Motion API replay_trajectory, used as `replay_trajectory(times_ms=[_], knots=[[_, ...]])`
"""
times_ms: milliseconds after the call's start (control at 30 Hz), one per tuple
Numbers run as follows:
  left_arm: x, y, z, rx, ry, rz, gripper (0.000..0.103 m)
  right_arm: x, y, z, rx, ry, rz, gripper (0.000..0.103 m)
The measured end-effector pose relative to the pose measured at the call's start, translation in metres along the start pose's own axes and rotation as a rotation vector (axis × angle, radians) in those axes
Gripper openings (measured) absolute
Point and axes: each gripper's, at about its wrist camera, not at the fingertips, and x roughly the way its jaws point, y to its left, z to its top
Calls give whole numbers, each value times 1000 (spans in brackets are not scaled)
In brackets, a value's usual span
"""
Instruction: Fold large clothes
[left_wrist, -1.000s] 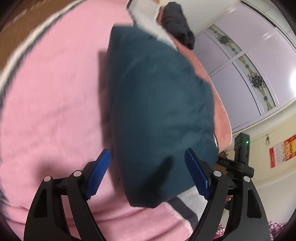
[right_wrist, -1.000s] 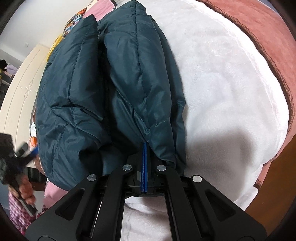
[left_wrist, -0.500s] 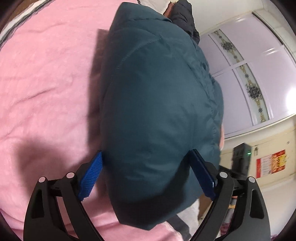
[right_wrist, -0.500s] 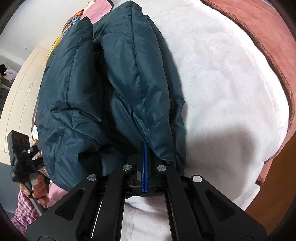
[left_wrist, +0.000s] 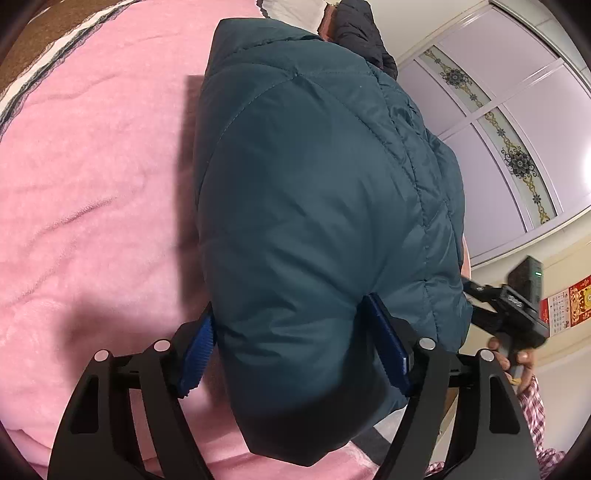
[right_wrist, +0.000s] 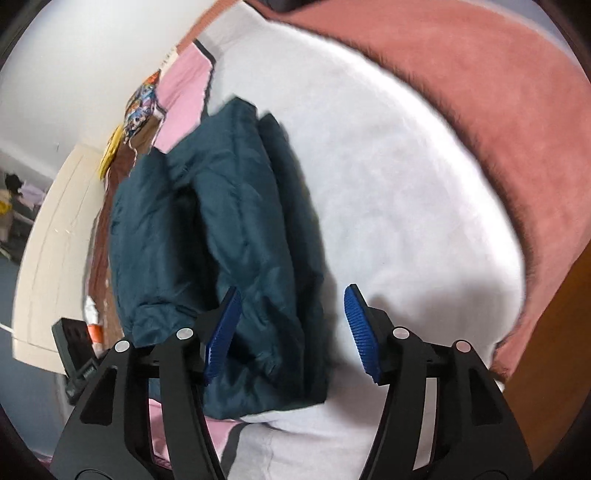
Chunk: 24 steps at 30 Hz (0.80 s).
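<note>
Teal puffer jacket (left_wrist: 314, 206) soft, bulky, slippery; take thick folded edge. Left gripper (left_wrist: 291, 354) closing around it; right gripper (right_wrist: 291, 332) just opened, empty

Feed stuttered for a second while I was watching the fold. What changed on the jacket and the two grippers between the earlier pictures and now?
The right gripper let go: its jaws, shut on the teal jacket's edge earlier, have just been opening and pulled back. The left gripper moved in over the jacket's near end and its jaws have just been closing; the pads now dent the padding. The jacket stays folded on the pink blanket.
</note>
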Motion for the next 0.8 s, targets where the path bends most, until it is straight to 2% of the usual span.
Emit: replay_trajectory(times_ms=[167, 200, 267, 367, 433, 567, 800], knots=[[-1, 0, 3, 6, 4, 1, 67, 39, -5, 0, 43, 112, 88, 57], [-3, 1, 5, 10, 5, 3, 65, 42, -4, 0, 41, 119, 96, 52], [-4, -1, 8, 27, 0, 8, 61, 48, -1, -1, 28, 122, 122, 29], [-8, -6, 11, 63, -13, 24, 55, 46, 12, 1, -35, 98, 103, 17], [-12, -10, 14, 89, -30, 37, 51, 45, 21, 0, -81, 79, 79, 14], [-22, -15, 22, 157, -81, 71, 47, 50, 42, -7, -136, 32, 89, 12], [-45, 7, 50, 171, -155, 121, 44, 78, 88, -5, -211, 10, 119, 11]])
